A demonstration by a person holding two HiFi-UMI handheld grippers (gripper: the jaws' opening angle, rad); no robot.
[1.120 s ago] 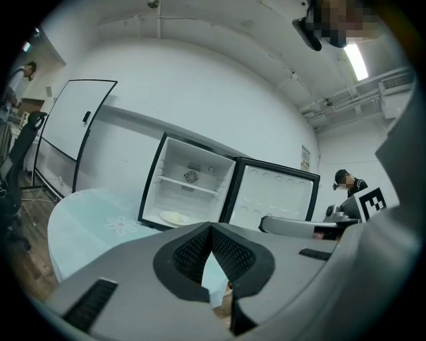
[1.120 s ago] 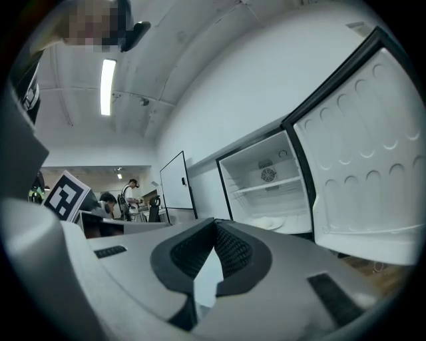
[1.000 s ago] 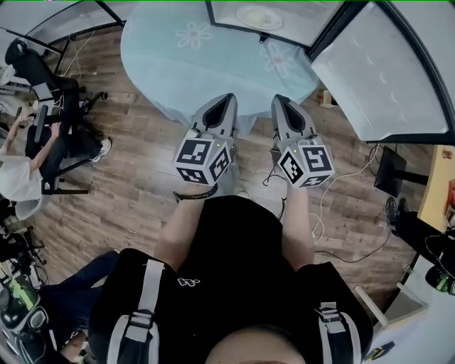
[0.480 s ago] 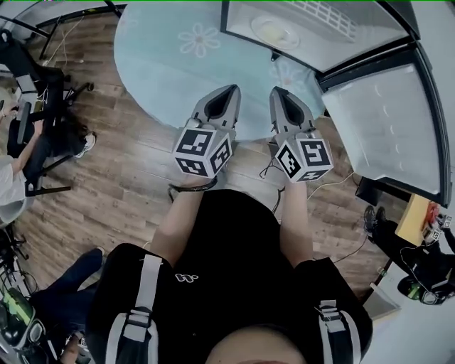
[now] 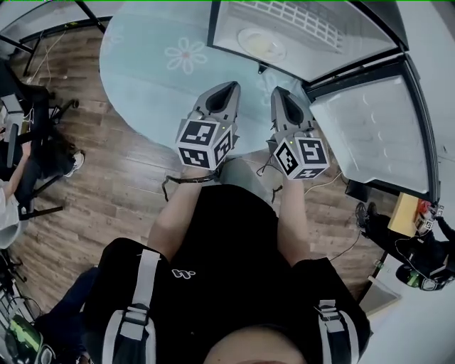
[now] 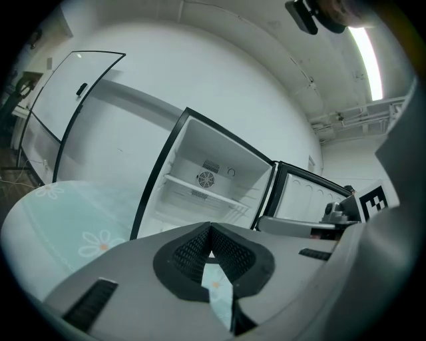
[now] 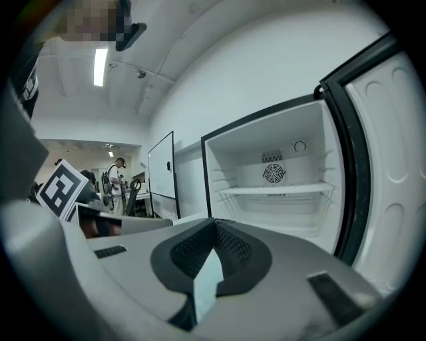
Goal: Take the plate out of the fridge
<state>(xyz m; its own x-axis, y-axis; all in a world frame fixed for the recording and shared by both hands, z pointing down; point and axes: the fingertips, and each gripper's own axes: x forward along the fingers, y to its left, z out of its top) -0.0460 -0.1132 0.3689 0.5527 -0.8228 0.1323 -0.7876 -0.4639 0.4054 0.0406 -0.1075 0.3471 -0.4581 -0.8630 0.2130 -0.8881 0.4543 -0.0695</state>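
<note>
Now L claw (image 5: 230, 86), R claw (image 5: 279, 92) together, empty; fridge (image 5: 338, 55) open ahead, plate (image 5: 260, 42) inside.

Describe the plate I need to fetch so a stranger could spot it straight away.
Past the round table with the pale blue daisy cloth stands an open white fridge. Inside it, just this side of the wire shelf, lies the plate. It is the only round, loose thing in there, pale with a yellowish middle.
</note>
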